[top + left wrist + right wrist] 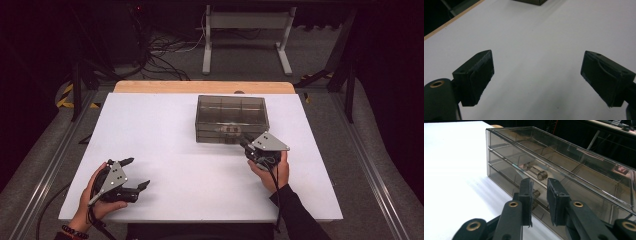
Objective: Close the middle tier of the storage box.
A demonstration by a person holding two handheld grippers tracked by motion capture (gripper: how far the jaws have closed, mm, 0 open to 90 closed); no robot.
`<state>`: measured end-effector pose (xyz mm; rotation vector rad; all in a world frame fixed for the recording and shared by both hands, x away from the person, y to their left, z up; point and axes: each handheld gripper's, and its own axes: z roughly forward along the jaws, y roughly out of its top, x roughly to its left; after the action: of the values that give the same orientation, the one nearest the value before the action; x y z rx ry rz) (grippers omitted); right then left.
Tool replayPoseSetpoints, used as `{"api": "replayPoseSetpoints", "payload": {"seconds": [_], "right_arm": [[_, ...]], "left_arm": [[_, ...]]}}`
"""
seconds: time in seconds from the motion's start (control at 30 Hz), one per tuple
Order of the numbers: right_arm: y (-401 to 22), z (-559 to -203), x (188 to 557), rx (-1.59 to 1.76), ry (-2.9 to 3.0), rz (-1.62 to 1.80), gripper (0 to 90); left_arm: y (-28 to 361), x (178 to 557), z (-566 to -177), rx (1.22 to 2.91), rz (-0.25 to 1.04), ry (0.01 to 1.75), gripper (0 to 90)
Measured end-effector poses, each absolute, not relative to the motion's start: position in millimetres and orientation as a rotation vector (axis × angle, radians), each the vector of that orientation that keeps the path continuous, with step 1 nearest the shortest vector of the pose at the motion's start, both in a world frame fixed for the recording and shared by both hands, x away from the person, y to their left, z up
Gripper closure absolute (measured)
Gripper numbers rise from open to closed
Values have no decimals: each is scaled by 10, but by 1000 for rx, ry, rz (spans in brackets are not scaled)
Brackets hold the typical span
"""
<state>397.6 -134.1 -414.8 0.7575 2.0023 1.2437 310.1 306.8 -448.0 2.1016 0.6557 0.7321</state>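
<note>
Our right gripper (539, 195) sits at the front of the smoky clear drawer box (231, 117), jaws a narrow gap apart around the lower drawer knob (535, 194); we cannot tell whether the pads touch it. We count two knobs, the upper knob (537, 173) free, the lower half hidden. Our left gripper (537, 75) gapes wide over the bare white table (175, 135), holding nothing. The box stands far-centre.

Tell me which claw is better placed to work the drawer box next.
Right. The right claw sits at the drawer box front, jaws around a lower knob. The left claw rests open, far away.
</note>
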Motion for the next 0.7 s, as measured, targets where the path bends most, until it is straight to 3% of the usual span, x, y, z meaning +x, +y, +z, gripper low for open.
{"api": "replayPoseSetpoints", "payload": {"seconds": [0.7], "right_arm": [[-1331,-4143,3899,717,2000,1266,560]], "left_arm": [[3066,3100,-4481,2103,731,657,128]]}}
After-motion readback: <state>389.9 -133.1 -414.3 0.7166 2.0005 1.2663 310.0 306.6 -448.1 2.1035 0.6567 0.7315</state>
